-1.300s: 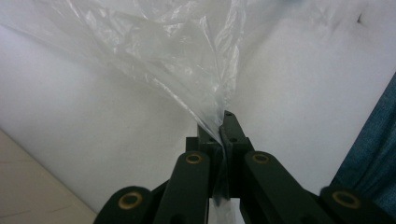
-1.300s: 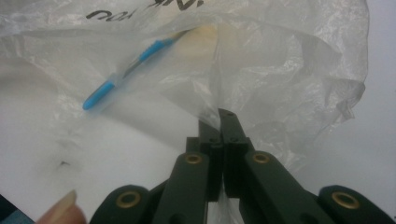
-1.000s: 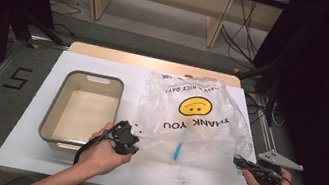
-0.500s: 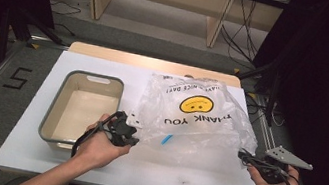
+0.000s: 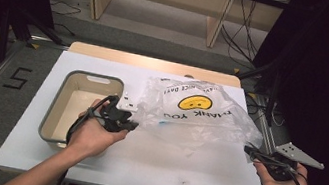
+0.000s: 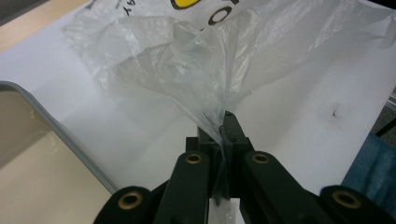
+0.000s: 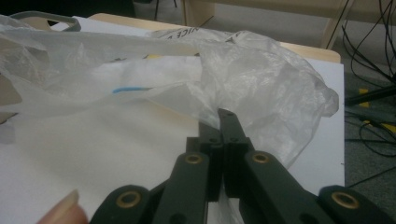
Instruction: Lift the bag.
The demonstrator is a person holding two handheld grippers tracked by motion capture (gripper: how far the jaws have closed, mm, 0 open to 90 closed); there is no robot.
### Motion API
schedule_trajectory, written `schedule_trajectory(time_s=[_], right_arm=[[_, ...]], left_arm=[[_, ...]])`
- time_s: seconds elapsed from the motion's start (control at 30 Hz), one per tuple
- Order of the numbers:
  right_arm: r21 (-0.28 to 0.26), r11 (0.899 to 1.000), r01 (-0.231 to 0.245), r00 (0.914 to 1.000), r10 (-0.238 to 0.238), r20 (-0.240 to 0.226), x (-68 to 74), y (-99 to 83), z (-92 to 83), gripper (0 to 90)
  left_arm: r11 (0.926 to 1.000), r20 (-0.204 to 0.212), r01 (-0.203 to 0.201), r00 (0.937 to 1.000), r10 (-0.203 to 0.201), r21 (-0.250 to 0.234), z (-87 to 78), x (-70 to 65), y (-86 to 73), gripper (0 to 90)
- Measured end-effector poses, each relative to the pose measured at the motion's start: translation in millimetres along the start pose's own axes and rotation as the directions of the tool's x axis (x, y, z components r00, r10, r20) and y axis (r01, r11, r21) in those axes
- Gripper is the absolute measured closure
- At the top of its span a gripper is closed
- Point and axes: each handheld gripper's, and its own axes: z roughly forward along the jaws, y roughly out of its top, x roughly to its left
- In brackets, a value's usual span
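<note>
Both hands have come up a bit since a second ago, the left more than the right, and the bag [image 5: 194, 115] has gone from lying flat to tenting up off the counter [image 5: 165, 163], its near edge pulled taut between the two claws.

The left claw [image 6: 223, 122] is clamped tight on a bunched twist of plastic at the bag's left corner, right next to the tub [image 5: 66, 106]. The right claw [image 7: 219, 122] is pinched shut on the thin film at the right corner, near the counter's right edge. The bag hangs between them over the middle of the counter, smiley print facing up, with something small and blue [image 7: 127, 88] showing through inside.

What could go wrong, as I see it: that film is super thin, and the right claw only seems to have a sliver of it. Pull the hands further apart or lift unevenly and it could slip out or tear at the pinch. The blue thing could also slide out if the open end tips down. And the left hand [image 5: 94, 134] is close enough to the tub to bump it.

The counter is a white sheet on a wood top, clean apart from a tiny dark speck [image 6: 335, 112]. Around it are grey floor, dark curtains, wooden shelving legs at the back and loose cables on the right.
</note>
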Motion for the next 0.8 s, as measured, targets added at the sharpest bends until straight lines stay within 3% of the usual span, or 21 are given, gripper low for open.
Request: schedule_trajectory(time_s=[0.3, 0.57, 0.8], right_arm=[[-0.029, 1.0, -0.006, 0.9999, 0.007, 0.009, -2.4, 4.9, -4.3, 90.0], [-0.044, 0.999, -0.008, 0.9999, 0.009, 0.015, -2.4, 6.9, -4.0, 90.0], [-0.081, 0.997, -0.006, 0.9994, 0.008, 0.033, -2.3, 9.7, -5.6, 90.0]], left_arm=[[0.9981, -0.032, 0.012, 0.9994, -0.014, -0.061, -9.2, 8.7, 6.6, 89.5], [0.9949, -0.055, -0.001, 0.9985, -0.004, -0.101, -10.4, 12.4, 7.1, 89.5], [0.984, -0.073, -0.008, 0.9974, -0.005, -0.178, -16.0, 13.7, 11.8, 89.5]])
